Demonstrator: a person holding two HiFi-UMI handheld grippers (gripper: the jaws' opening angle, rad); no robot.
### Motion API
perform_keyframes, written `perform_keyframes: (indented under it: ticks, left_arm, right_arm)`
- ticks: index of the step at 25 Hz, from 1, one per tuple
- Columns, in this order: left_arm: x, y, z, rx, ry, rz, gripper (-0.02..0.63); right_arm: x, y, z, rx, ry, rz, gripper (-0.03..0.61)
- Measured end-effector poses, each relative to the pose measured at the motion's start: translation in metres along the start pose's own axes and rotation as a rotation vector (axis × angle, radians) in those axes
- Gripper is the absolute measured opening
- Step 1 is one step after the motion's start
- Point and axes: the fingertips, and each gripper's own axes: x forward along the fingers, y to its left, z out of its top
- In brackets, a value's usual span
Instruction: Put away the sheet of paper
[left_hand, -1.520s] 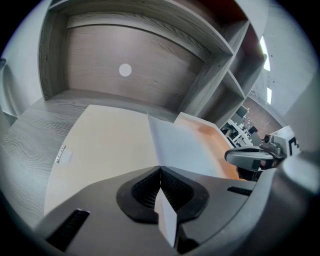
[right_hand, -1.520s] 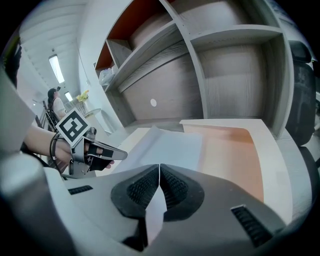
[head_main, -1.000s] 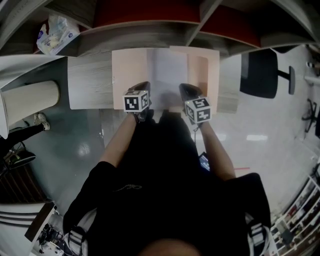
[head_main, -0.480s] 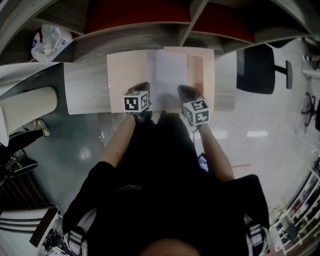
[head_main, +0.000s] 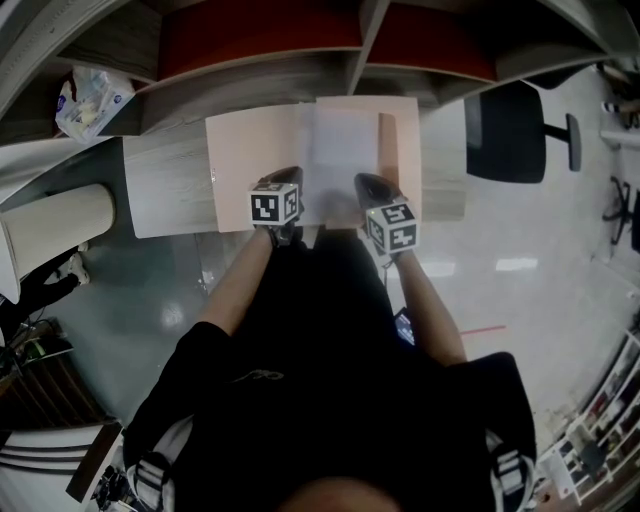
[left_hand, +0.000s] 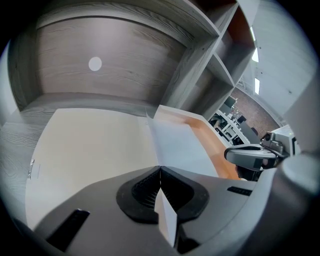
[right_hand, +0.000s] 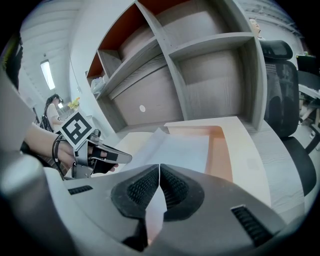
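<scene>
A white sheet of paper (head_main: 340, 150) is held flat over an open beige folder (head_main: 250, 160) on the wooden desk. My left gripper (head_main: 291, 205) is shut on the sheet's near left edge, and my right gripper (head_main: 366, 203) is shut on its near right edge. In the left gripper view the sheet (left_hand: 175, 147) runs from the closed jaws out over the folder (left_hand: 95, 145). In the right gripper view the sheet (right_hand: 175, 147) reaches toward the folder's orange inner pocket (right_hand: 220, 150); the left gripper (right_hand: 122, 157) shows at left.
Shelf cubbies with red backs (head_main: 270, 30) rise behind the desk (head_main: 165, 185). A plastic bag (head_main: 90, 95) lies on the left shelf. A black office chair (head_main: 510, 130) stands at the right, a white rounded object (head_main: 55, 215) at the left.
The view has drifted slightly; both grippers keep their hold on the sheet, which has edged a little farther over the folder toward the shelves.
</scene>
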Motion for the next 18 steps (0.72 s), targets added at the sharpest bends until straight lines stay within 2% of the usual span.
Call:
perform_keyframes:
  ticks: [3, 7, 15, 18]
  left_arm:
    - [0.005, -0.007, 0.000, 0.000, 0.008, -0.010, 0.046]
    - [0.010, -0.013, 0.000, -0.046, 0.010, -0.025, 0.046]
    - [0.015, -0.024, -0.001, -0.074, 0.007, -0.012, 0.046]
    - [0.018, -0.028, -0.004, -0.115, 0.014, -0.021, 0.046]
  right_arm:
    - [-0.004, -0.003, 0.000, 0.004, -0.004, -0.003, 0.022]
    - [-0.009, -0.005, 0.000, 0.001, -0.009, 0.003, 0.023]
    - [-0.014, -0.010, 0.000, -0.015, -0.015, 0.033, 0.023]
    - [-0.017, -0.010, 0.002, -0.029, -0.017, 0.044, 0.023]
